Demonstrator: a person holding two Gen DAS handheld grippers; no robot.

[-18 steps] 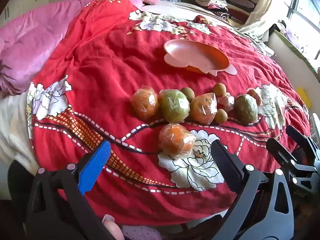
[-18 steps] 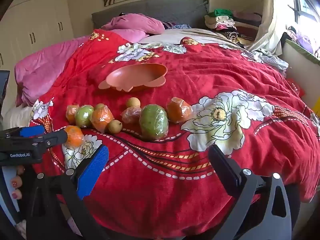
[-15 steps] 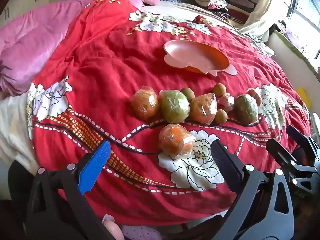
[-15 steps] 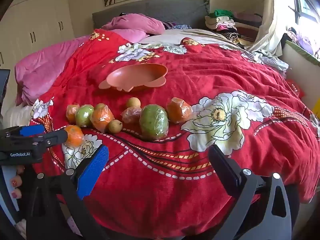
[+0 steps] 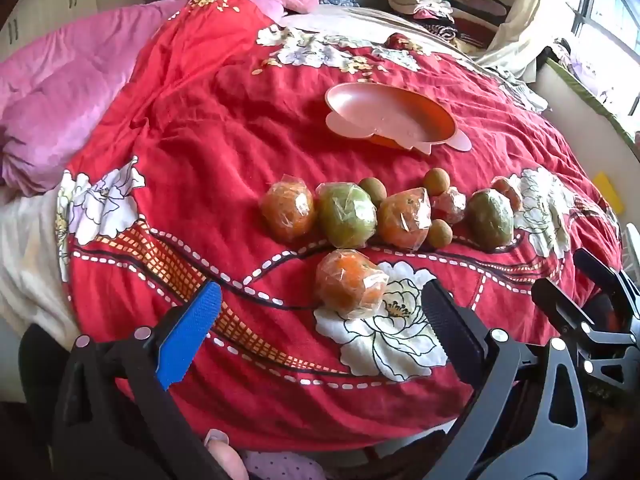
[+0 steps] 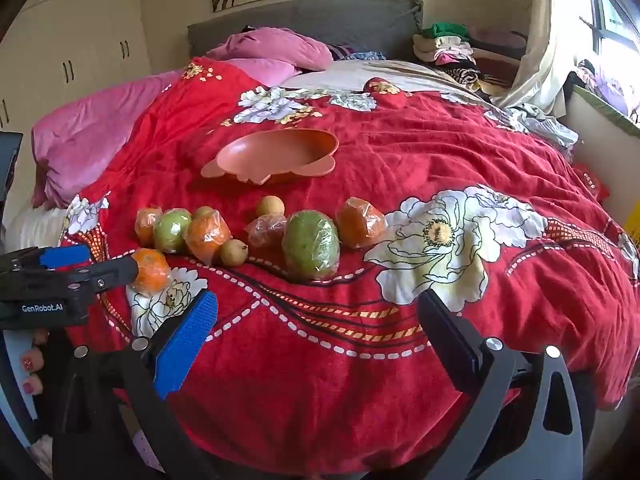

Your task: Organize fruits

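The left gripper [image 5: 320, 320] gapes wide, empty, just short of a wrapped orange [image 5: 350, 284]. Behind it, wrapped fruits [image 6: 310, 244] line the red bedspread [image 6: 420, 152], before the orange plate [image 6: 276, 152]. The right gripper [image 6: 316, 332] hovers wide, empty.

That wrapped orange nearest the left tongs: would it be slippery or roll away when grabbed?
The wrapped orange is round and sits on a soft red quilt, so a nudge would probably roll it only a little. Its crinkled clear wrap looks loose, so the left tongs might slide on the film. It looks firm enough not to squash.
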